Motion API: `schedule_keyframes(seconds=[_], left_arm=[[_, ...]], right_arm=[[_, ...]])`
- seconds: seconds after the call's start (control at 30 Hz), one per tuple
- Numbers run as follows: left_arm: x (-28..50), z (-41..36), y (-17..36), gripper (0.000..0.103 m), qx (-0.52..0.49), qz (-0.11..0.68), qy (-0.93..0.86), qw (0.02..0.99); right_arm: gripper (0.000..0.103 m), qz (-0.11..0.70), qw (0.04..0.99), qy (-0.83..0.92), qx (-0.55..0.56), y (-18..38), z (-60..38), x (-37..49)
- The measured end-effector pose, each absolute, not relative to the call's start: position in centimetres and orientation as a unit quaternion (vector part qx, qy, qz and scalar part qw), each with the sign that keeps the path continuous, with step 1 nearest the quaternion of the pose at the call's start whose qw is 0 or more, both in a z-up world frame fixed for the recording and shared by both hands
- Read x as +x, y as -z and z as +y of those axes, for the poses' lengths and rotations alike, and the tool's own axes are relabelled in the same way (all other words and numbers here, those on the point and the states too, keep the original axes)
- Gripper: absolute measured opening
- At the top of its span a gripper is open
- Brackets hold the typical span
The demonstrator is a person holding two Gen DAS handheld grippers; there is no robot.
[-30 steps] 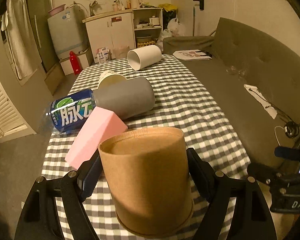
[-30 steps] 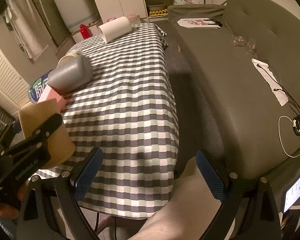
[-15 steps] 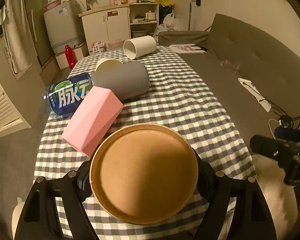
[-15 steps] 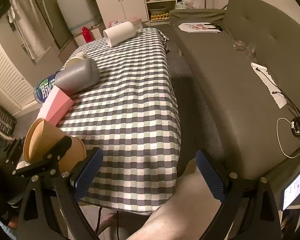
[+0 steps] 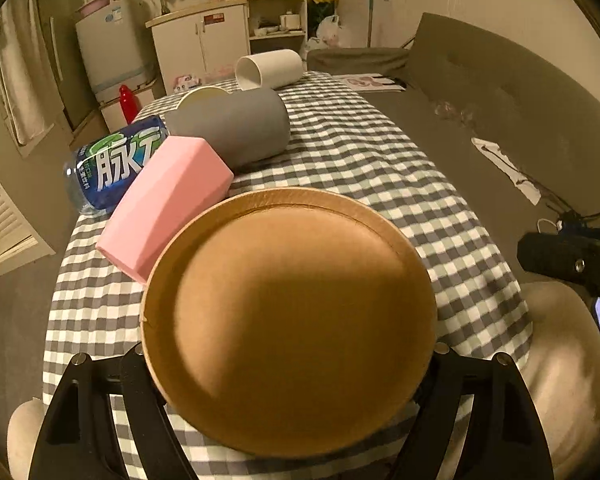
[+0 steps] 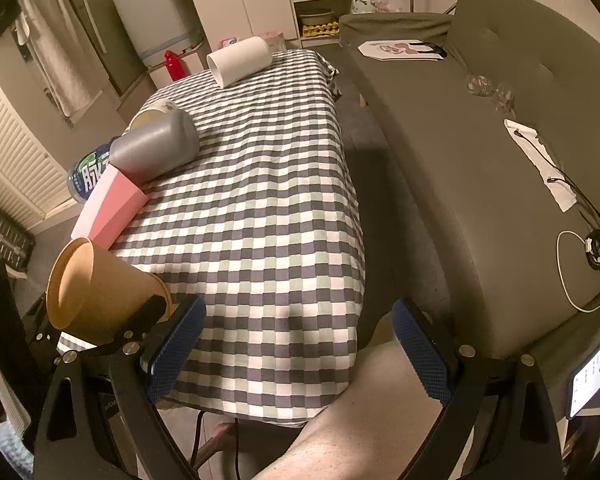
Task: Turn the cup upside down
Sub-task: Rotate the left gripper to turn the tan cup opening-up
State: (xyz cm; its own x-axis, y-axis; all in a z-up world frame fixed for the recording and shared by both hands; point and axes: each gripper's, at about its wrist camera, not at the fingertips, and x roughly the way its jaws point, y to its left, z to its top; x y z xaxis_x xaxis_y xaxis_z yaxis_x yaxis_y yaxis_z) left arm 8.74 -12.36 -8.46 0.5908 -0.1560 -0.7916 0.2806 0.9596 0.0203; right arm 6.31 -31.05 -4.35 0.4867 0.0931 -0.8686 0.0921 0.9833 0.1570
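My left gripper (image 5: 288,364) is shut on a brown paper cup (image 5: 288,320), held in the air over the near edge of the checked table (image 5: 360,160). The cup lies tipped on its side; its round end faces the left wrist camera and fills the view. In the right wrist view the cup (image 6: 100,292) sits at the lower left, tilted, with the left gripper's black fingers (image 6: 140,320) on its sides. My right gripper (image 6: 300,344) is open and empty, off the table's near edge above a knee.
On the table's left side lie a pink box (image 5: 164,204), a blue drink bottle (image 5: 112,164), a grey cup (image 5: 232,128) and a cream cup (image 5: 204,96). A white cup (image 5: 268,68) lies at the far end. A grey sofa (image 6: 480,140) runs along the right.
The left gripper has turned the brown cup from standing on the table to tipped on its side and lifted. The right gripper has hardly moved.
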Motion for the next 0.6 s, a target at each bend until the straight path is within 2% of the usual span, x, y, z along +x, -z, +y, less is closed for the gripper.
schedule_keyframes(seconds=[0.6], left_arm=[[10.4,-11.8,7.3,0.085,0.081,0.413,0.098,0.902]], right_arm=[[0.094,0.502,0.861,0.001,0.083,3.5,-30.4,6.5]])
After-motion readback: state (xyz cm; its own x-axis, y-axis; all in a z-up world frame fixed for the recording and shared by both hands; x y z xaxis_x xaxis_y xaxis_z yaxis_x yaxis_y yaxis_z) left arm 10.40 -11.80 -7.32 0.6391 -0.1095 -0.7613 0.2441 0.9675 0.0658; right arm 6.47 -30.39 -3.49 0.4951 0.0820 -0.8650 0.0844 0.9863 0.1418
